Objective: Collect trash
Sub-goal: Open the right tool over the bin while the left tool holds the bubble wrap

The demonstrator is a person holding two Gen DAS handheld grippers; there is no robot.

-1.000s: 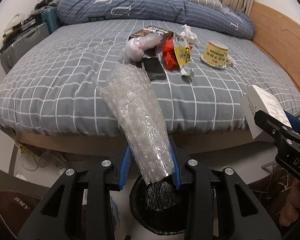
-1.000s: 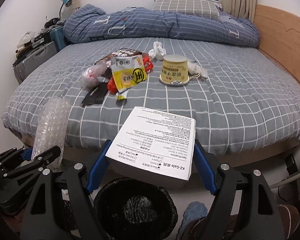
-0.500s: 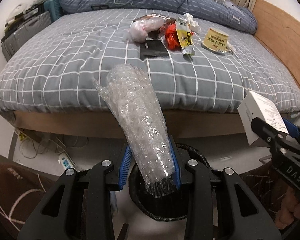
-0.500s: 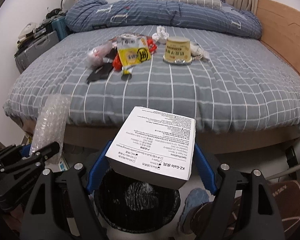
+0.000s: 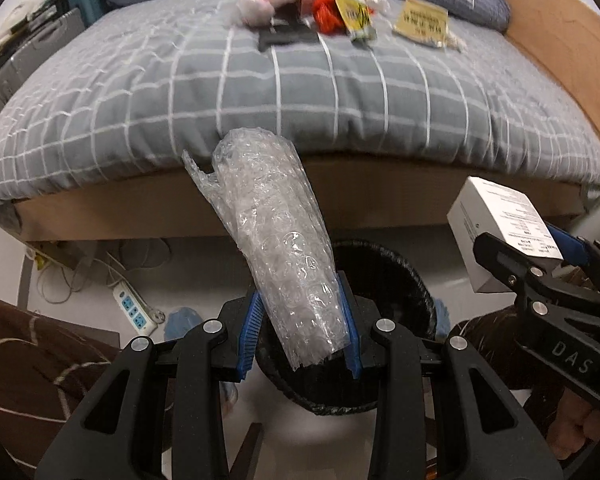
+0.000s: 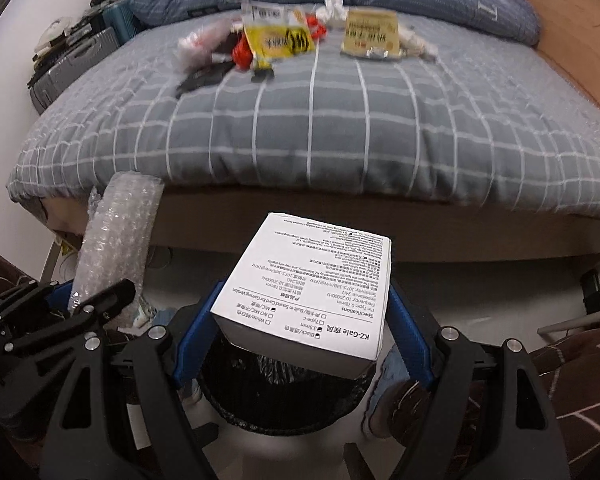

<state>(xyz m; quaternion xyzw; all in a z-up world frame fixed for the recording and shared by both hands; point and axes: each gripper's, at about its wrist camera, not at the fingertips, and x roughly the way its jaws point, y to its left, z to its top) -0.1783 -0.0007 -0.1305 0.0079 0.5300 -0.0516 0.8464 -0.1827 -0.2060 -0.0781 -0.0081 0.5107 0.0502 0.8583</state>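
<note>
1. Left gripper (image 5: 300, 328): jaws drawn partway in, blue pads pressing both sides of a bubble wrap roll (image 5: 274, 240). The roll sticks out forward past the fingertips and leans to the left; its near end hangs just behind the pads.
2. Right gripper (image 6: 302, 336): jaws set wide, blue pads clamped on the two sides of a white carton (image 6: 316, 288). Its printed face is turned up, and it juts forward beyond the fingertips.
3. Black-lined waste bin (image 5: 396, 276): on the floor, directly under both sets of jaws; its rim shows behind and below the roll, and under the carton in the right wrist view.
4. Bed (image 6: 340, 128): grey checked cover, ahead of both jaws and above the bin.
5. Remaining litter, far ahead on the bed and well apart from the jaws: yellow snack packet (image 6: 278, 42), orange wrapper (image 5: 326, 14), tan cup (image 6: 372, 36), pinkish plastic bag (image 5: 260, 0), black flat item (image 5: 286, 36).
6. Power strip (image 5: 134, 308): on the floor, left of the left jaws.
</note>
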